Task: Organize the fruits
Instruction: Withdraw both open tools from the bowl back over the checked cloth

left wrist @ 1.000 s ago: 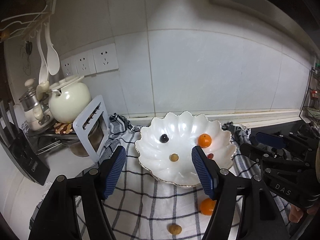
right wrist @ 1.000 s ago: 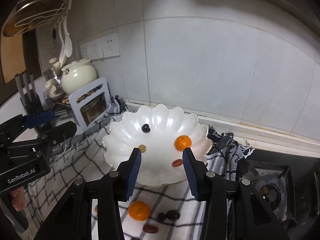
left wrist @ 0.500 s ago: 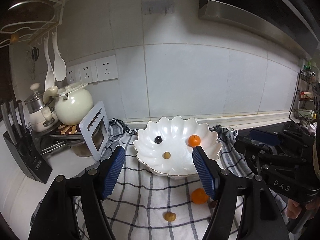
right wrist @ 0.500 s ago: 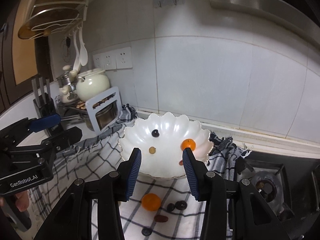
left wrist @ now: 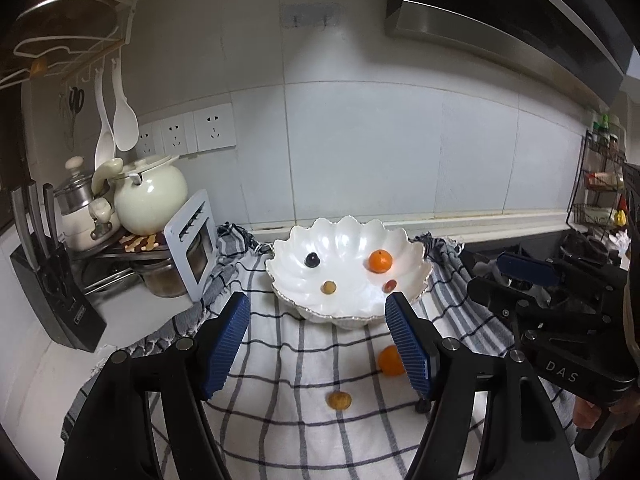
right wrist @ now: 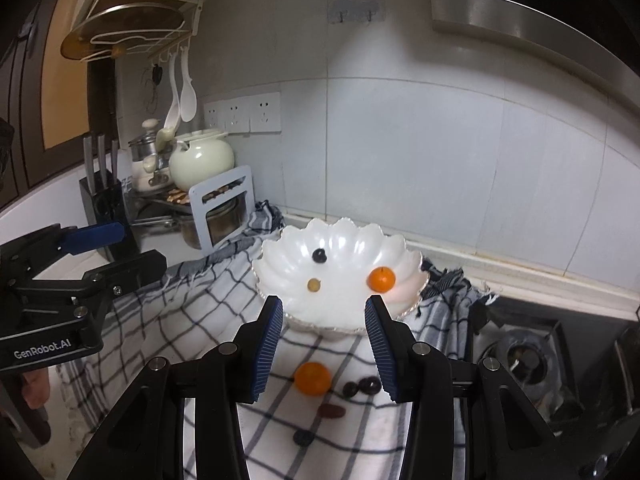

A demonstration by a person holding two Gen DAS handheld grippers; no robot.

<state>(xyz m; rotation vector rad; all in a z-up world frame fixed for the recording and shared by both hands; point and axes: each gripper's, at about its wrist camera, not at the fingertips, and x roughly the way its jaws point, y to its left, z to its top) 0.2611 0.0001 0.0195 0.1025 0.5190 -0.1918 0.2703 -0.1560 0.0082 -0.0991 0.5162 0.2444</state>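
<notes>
Fruits (left wrist: 379, 261) in bowl (left wrist: 408, 280), others on cloth (left wrist: 280, 360)

A glossy white scalloped bowl (left wrist: 348, 276) holds an orange mandarin (left wrist: 379, 261) at 2 o'clock, a black grape (left wrist: 312, 259) at 10 o'clock, a tan longan (left wrist: 329, 287) near centre and a dark red fruit (left wrist: 390, 285) at 4 o'clock. The cloth (left wrist: 288, 380) beneath is white, checked with black and grey lines. On it lie a second orange mandarin (right wrist: 312, 378), two dark fruits (right wrist: 361, 387) and a brown-red date (right wrist: 331, 410). Both grippers are black with ribbed blue fingers (right wrist: 267, 354).
</notes>
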